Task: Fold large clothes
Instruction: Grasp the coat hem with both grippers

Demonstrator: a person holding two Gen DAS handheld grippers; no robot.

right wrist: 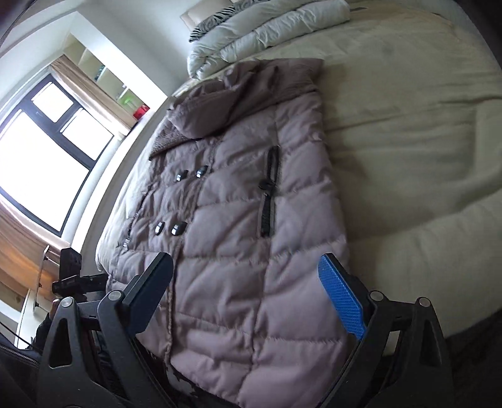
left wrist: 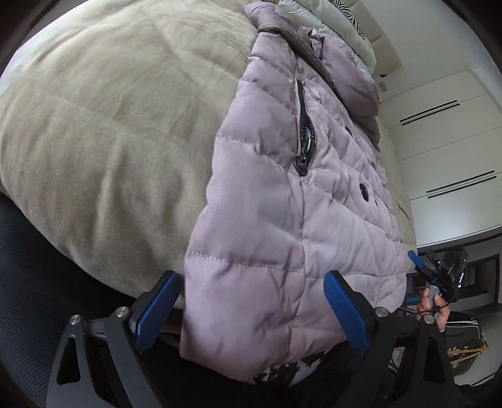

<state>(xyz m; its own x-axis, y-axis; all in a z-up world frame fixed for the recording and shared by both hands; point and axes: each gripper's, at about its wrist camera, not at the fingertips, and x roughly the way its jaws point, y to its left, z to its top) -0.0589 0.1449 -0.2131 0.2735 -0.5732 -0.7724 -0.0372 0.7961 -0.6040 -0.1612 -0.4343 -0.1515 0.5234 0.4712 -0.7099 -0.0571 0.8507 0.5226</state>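
A mauve quilted puffer jacket [left wrist: 282, 213] lies flat on the beige bed [left wrist: 103, 131], front up, with dark snap buttons, a black pocket zipper and a ribbed collar at the far end. Its sides look folded in, and its hem hangs over the near bed edge. My left gripper [left wrist: 251, 309] is open, its blue pads [left wrist: 158, 312] either side of the hem. In the right wrist view the jacket [right wrist: 244, 226] fills the middle, and my right gripper [right wrist: 251, 295] is open over the hem, holding nothing. The right gripper also shows in the left wrist view [left wrist: 439, 273].
A folded white duvet [right wrist: 266, 34] and a zebra-print pillow [right wrist: 213, 18] lie at the head of the bed [right wrist: 408, 131]. A window [right wrist: 47, 150] with curtains is on one side, white wardrobes [left wrist: 445, 141] on the other. A bag [left wrist: 464, 351] sits on the floor.
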